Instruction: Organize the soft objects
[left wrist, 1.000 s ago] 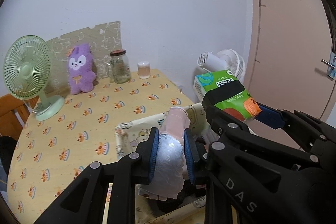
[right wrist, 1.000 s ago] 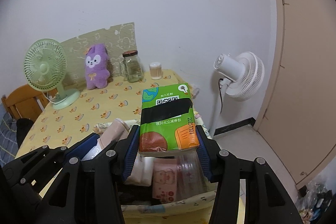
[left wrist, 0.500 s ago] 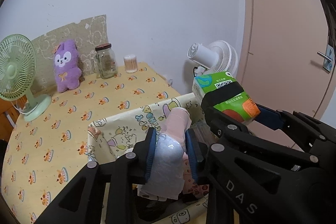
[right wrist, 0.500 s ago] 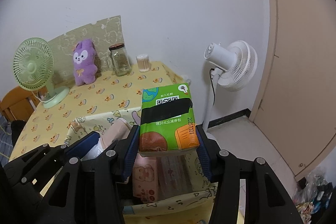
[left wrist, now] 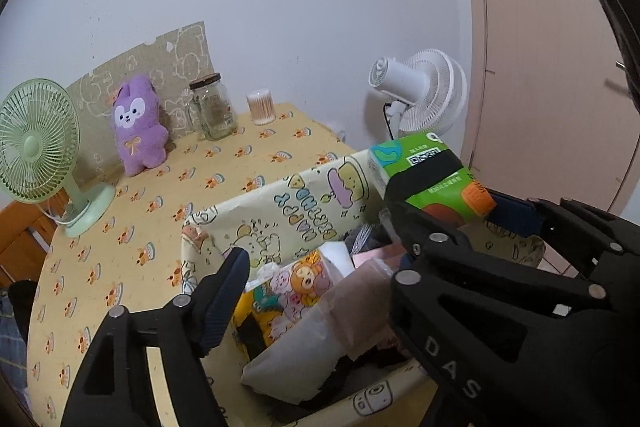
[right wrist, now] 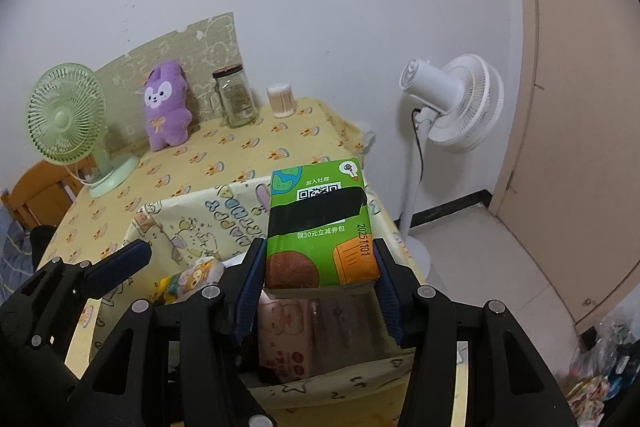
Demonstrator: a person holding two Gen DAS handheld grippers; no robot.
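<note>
Left gripper [left wrist: 304, 291] jaws opening over cartoon storage bin [left wrist: 280, 211], pale tissue pack [left wrist: 316, 343] lying loose inside. Right gripper [right wrist: 320, 291] clamping green tissue pack [right wrist: 320, 227] above bin.

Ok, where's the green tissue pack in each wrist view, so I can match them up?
Left wrist view: green tissue pack at right of centre, above the storage bin, seen from its side.
Right wrist view: green tissue pack dead centre, clamped between the right tongs.
Shared landmark: the purple plush toy by the far wall.
</note>
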